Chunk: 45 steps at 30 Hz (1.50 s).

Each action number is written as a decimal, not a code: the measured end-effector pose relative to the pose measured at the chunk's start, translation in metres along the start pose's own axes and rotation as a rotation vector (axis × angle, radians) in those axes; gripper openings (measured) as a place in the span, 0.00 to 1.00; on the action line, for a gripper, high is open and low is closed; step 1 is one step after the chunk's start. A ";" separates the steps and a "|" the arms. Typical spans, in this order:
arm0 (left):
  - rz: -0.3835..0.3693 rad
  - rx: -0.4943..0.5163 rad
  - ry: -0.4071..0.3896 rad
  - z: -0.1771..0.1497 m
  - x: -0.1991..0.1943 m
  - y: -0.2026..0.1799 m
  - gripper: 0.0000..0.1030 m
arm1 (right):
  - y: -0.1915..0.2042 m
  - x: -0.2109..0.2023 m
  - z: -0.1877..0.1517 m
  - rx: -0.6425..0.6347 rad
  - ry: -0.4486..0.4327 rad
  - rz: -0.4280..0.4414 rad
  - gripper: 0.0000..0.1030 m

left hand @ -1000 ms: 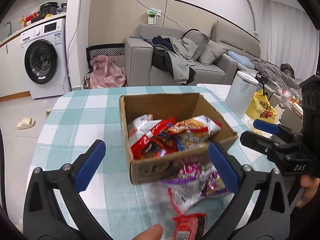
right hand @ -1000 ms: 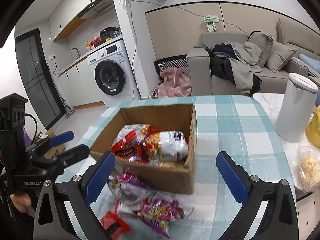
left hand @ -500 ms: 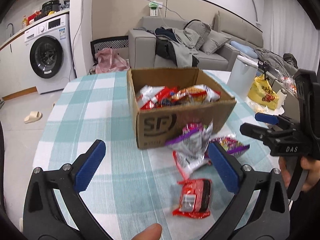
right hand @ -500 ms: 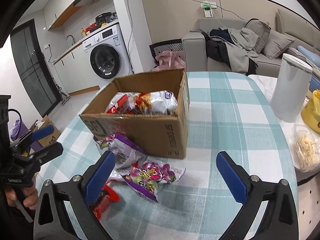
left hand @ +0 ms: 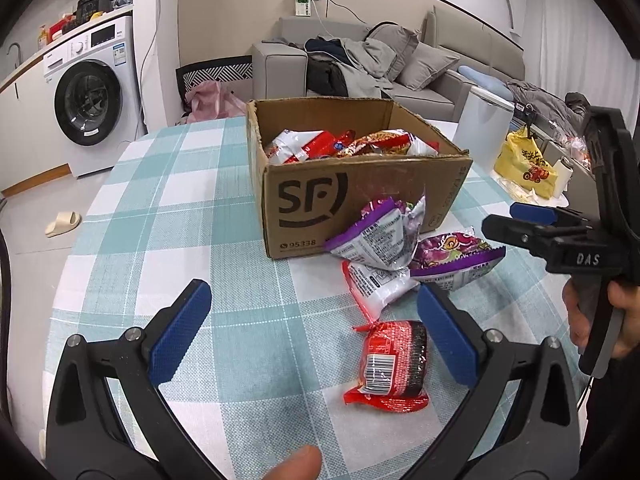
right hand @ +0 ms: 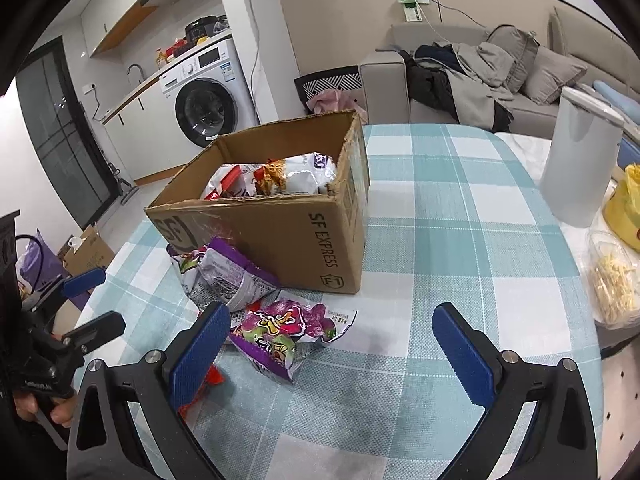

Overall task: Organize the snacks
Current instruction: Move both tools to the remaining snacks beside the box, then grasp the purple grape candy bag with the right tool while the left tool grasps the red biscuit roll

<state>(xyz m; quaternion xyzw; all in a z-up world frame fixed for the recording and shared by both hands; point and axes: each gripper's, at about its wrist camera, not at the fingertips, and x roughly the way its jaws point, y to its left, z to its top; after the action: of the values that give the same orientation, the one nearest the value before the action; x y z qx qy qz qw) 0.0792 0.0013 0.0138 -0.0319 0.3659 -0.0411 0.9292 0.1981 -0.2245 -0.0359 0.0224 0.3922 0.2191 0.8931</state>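
While both tools, left tool (left hand: 314, 334) and right tool (right hand: 330, 346), gape empty, 4 snack packets (left hand: 394, 362) crowd the box (left hand: 360, 196) front edge.

Open cardboard box (left hand: 340, 196) sits upright on the checked tablecloth, "SF" logo facing me, red, white and orange snack packs (left hand: 344, 146) piled inside. Four packs lie loose on the cloth in front of it. Silver-purple packet (left hand: 380, 236), print side up, leans against the box front. White packet with red edge (left hand: 376, 284) partly under it. Purple packet (right hand: 284, 332) with bright print just beside those, flat. Red-and-black pack (left hand: 390, 364), barcode up, lies nearest me, apart from the rest.
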 end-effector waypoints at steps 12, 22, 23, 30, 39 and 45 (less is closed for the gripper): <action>-0.010 0.049 0.048 -0.009 0.016 -0.014 1.00 | -0.011 0.027 -0.011 -0.022 0.134 -0.007 1.00; -0.019 0.056 0.066 -0.011 0.021 -0.015 1.00 | 0.006 0.034 -0.025 -0.168 0.228 0.044 1.00; -0.020 0.056 0.066 -0.011 0.021 -0.014 1.00 | 0.008 0.035 -0.026 -0.178 0.230 0.046 1.00; -0.019 0.054 0.079 -0.014 0.026 -0.013 0.99 | 0.014 0.045 -0.030 -0.150 0.232 0.123 1.00; -0.017 0.055 0.097 -0.017 0.033 -0.011 1.00 | 0.018 0.050 -0.029 -0.090 0.201 0.206 0.99; -0.020 0.053 0.101 -0.018 0.035 -0.010 1.00 | 0.013 0.056 -0.027 -0.031 0.198 0.216 0.80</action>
<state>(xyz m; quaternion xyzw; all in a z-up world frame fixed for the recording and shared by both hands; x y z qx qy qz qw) 0.0923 -0.0128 -0.0220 -0.0088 0.4110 -0.0618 0.9095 0.2077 -0.1931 -0.0906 0.0291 0.4703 0.3209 0.8216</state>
